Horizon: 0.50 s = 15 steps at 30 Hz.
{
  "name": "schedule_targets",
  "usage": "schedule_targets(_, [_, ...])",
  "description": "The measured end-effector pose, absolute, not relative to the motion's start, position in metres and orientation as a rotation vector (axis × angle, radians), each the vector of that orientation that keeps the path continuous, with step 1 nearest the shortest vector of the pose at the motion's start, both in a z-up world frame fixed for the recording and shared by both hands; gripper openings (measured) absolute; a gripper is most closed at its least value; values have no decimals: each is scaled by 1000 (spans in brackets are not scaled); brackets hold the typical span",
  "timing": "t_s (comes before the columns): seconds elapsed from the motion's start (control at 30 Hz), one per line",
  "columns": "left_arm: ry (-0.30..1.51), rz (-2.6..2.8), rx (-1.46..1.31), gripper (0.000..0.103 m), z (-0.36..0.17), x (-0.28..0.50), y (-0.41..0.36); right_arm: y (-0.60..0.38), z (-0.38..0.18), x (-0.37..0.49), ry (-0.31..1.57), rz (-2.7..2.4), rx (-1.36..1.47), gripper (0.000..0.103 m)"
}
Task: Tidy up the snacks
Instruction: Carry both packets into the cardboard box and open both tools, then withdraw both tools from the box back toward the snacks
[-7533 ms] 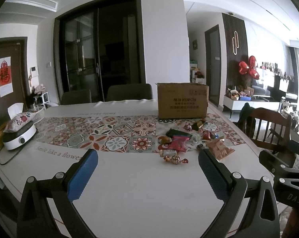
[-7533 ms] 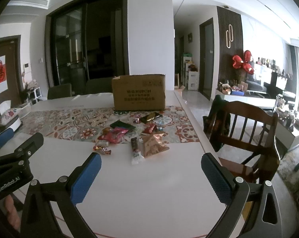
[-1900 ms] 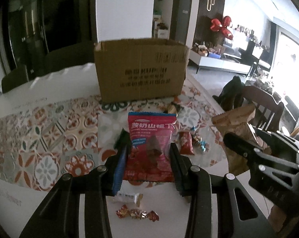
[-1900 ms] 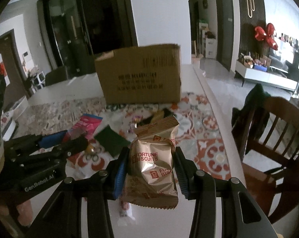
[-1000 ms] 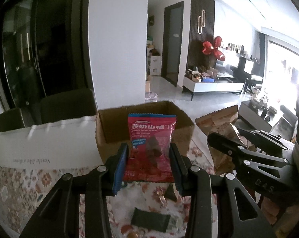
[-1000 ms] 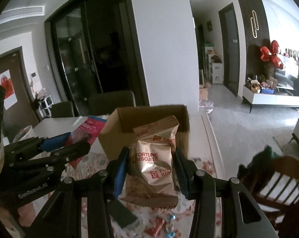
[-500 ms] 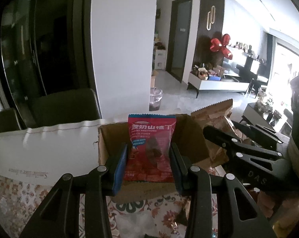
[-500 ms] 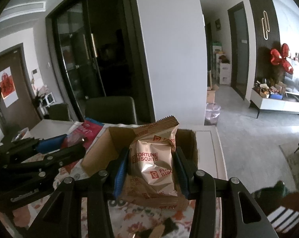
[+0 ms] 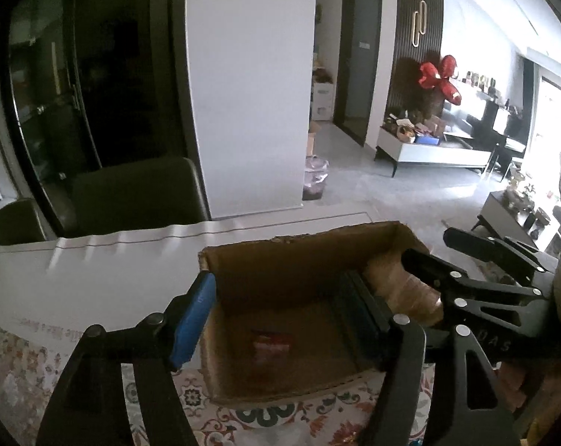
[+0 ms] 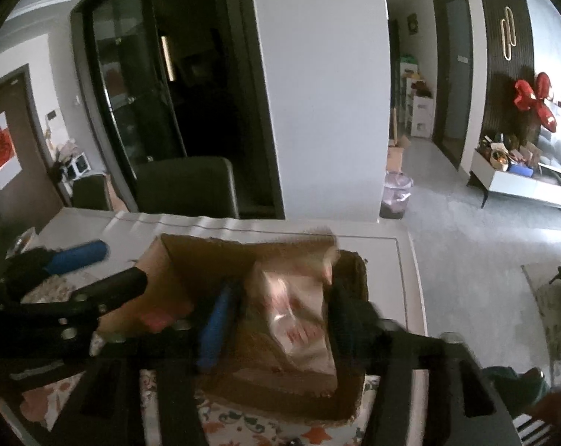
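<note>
- Left wrist view: my left gripper (image 9: 276, 316) hangs over the open cardboard box (image 9: 302, 260); its jaws have just been opening and stand apart with nothing between them.
- Same view: the red snack packet (image 9: 271, 343) lies released on the box floor, below and between my blue pads (image 9: 191, 316), touching neither.
- Same view: my right gripper (image 9: 425, 260) reaches into the box from the right, with the brown fortune biscuit bag (image 9: 399, 290) under its fingers.
- Right wrist view: my right gripper (image 10: 276, 316) is also over the box (image 10: 206, 256); its jaws have just been opening, and the blurred biscuit bag (image 10: 299, 316) sits between them, let go, clear of the pads.
- Same view: my left gripper (image 10: 106, 267) enters from the left; the box stands on a patterned table runner (image 10: 250, 423).
</note>
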<state>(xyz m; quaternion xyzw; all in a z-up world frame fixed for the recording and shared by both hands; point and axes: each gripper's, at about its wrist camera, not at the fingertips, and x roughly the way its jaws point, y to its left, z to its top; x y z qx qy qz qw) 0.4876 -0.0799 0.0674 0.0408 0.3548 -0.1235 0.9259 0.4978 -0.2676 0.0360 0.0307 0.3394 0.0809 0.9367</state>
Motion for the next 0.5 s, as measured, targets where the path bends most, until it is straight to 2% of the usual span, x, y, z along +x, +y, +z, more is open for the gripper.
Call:
schedule_targets(0.1, [729, -252, 82, 74, 68, 481, -73, -266, 37, 490, 688, 163, 55, 64])
schedule_targets(0.2, [719, -250, 76, 82, 73, 468, -70, -265, 40, 477, 672, 164, 45, 64])
schedule_targets(0.5, [631, -235, 110, 84, 92, 417, -61, -257, 56, 423, 616, 145, 8, 64])
